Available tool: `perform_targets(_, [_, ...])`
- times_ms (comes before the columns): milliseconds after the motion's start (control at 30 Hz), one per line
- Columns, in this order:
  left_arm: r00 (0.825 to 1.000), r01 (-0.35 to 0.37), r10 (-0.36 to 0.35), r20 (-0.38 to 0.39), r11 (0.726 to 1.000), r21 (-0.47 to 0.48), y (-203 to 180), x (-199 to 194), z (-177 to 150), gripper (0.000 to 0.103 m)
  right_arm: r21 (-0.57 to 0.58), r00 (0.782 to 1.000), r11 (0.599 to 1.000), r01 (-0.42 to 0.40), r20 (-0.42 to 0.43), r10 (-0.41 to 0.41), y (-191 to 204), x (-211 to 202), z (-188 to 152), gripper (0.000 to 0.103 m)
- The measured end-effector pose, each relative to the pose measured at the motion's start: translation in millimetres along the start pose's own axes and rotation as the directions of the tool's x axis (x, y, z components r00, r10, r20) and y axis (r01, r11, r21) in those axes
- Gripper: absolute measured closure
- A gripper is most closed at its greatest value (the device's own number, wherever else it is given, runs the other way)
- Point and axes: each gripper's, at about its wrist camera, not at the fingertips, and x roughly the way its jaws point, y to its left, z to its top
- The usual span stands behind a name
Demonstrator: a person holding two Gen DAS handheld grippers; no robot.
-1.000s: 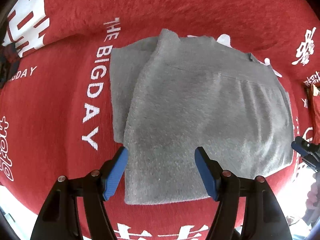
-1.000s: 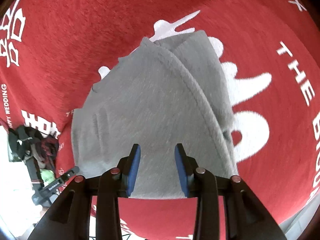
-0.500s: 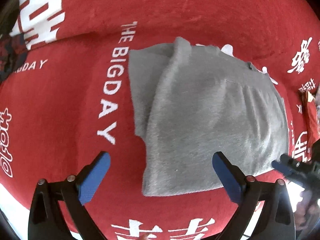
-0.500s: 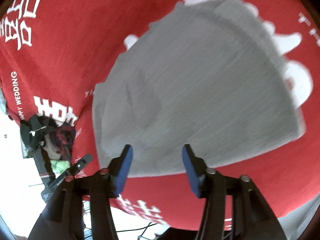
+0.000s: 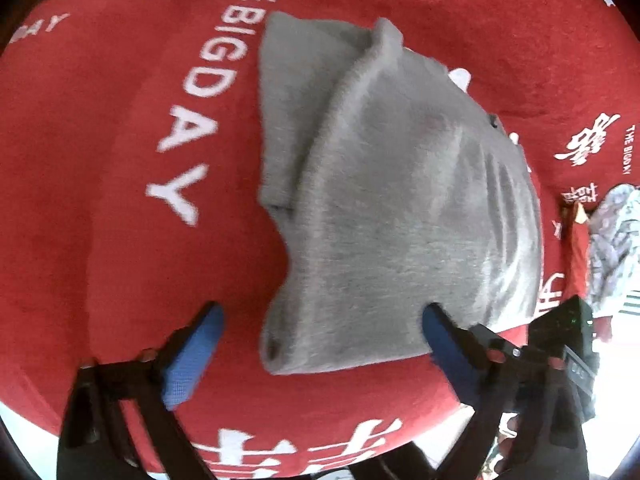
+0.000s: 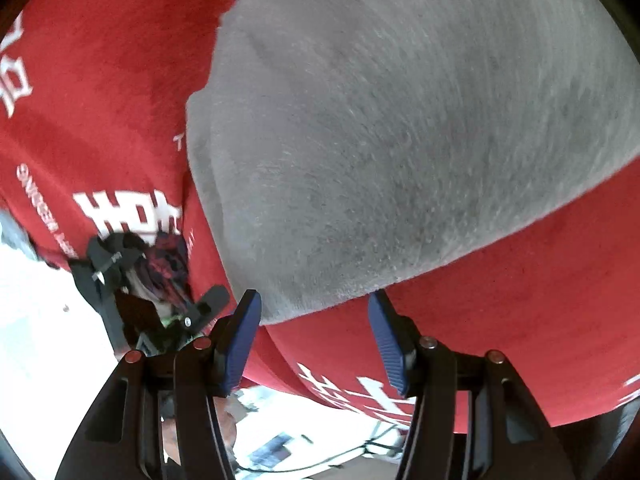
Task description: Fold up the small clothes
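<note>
A grey knit garment (image 5: 400,200), folded over itself, lies flat on a red cloth (image 5: 100,200) with white lettering. My left gripper (image 5: 320,312) hovers low over the garment's near left corner. Its jaws are closing, with that corner between the blue pads (image 5: 196,356), which stand apart from the fabric. In the right wrist view the same garment (image 6: 400,120) fills the upper frame. My right gripper (image 6: 314,300) is open at its near edge; the hem sits just between the pad tips without being pinched.
The red cloth (image 6: 520,300) ends close behind both grippers, with a bright floor beyond. A dark heap of clothes (image 6: 160,256) lies at the edge to the left of the right gripper. Patterned grey clothing (image 5: 616,232) lies at the far right.
The left gripper has dropped closer to the garment's corner; its jaws spread very wide, then narrowed. The right gripper swung across and down to the garment's near edge, with its jaws wider than before.
</note>
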Motion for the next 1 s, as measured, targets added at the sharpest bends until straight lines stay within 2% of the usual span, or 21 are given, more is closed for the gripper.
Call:
perform_targets(33, [1.000,-0.008,0.008,-0.012,1.000,0.002,-2.3,4.3,0.9,0.038,0.016,1.000,1.000,-0.012,0.014,0.012,-1.5,1.0,0.1,0.043])
perform_targets(67, [0.999,-0.046,0.046,0.003,0.999,0.016,-5.7,5.0,1.6,0.052,0.028,1.000,0.999,-0.020,0.023,0.020,-2.2,1.1,0.4,0.043])
perform_targets(100, [0.999,-0.051,0.051,0.017,0.998,0.033,-8.9,3.5,3.1,0.068,0.048,0.999,0.998,-0.033,0.030,0.031,-2.0,2.0,2.5,0.044])
perform_targets(133, [0.999,-0.040,0.040,0.010,0.998,0.041,-10.4,2.8,4.5,0.091,0.056,0.999,0.998,-0.035,0.035,0.033,-0.9,1.6,4.8,0.057])
perform_targets(200, [0.999,-0.031,0.030,0.027,0.998,0.050,-12.2,-5.5,4.2,0.091,0.039,0.999,0.999,-0.001,0.046,-0.001,6.8,-0.5,12.3,0.095])
perform_targets(300, [0.996,-0.070,0.064,0.065,0.992,0.105,-18.0,-15.4,-4.9,0.091,-0.084,0.998,0.996,0.041,0.050,-0.037,30.3,-8.2,12.5,0.096])
perform_targets(367, [0.993,-0.110,0.105,0.048,0.988,0.106,-13.9,-9.1,-12.6,0.091,-0.166,0.996,0.982,0.091,0.038,-0.086,37.6,-10.3,4.5,0.096])
perform_targets(433, [0.993,-0.119,0.117,0.027,0.990,0.078,-3.1,-1.7,-16.9,0.091,-0.158,0.991,0.979,0.132,0.025,-0.129,26.5,-6.1,0.0,0.096])
perform_targets(467, [0.994,-0.103,0.101,0.043,0.992,0.068,-0.5,-3.7,-19.7,0.091,-0.138,0.990,0.980,0.144,0.022,-0.142,19.4,-2.9,-0.1,0.096])
perform_targets(567, [0.989,-0.138,0.135,0.055,0.988,0.064,-3.8,-13.6,-20.1,0.091,-0.093,0.991,0.987,0.130,0.001,-0.130,7.5,0.5,-0.1,0.096])
perform_targets(700, [0.980,-0.165,0.150,0.134,0.981,0.104,-18.1,-39.3,-8.4,0.091,-0.187,0.983,0.969,0.159,-0.066,-0.173,18.0,-10.2,-1.3,0.095])
perform_targets(800, [0.973,-0.159,0.132,0.191,0.978,0.133,-32.8,-51.2,18.8,0.091,-0.307,0.978,0.931,0.198,-0.001,-0.208,38.4,-41.9,3.3,0.095])
perform_targets(867, [0.967,-0.166,0.132,0.219,0.976,0.144,-42.0,-48.9,42.8,0.091,-0.346,0.970,0.907,0.242,0.103,-0.220,49.3,-71.4,19.2,0.095])
perform_targets(933, [0.963,-0.167,0.129,0.238,0.975,0.145,-51.9,-43.3,65.7,0.091,-0.330,0.944,0.891,0.313,0.214,-0.252,55.3,-98.5,48.6,0.095])
perform_targets(1000, [0.961,-0.156,0.118,0.250,0.977,0.142,-62.2,-34.3,87.4,0.091,-0.287,0.919,0.889,0.358,0.274,-0.282,55.1,-114.1,74.5,0.095])
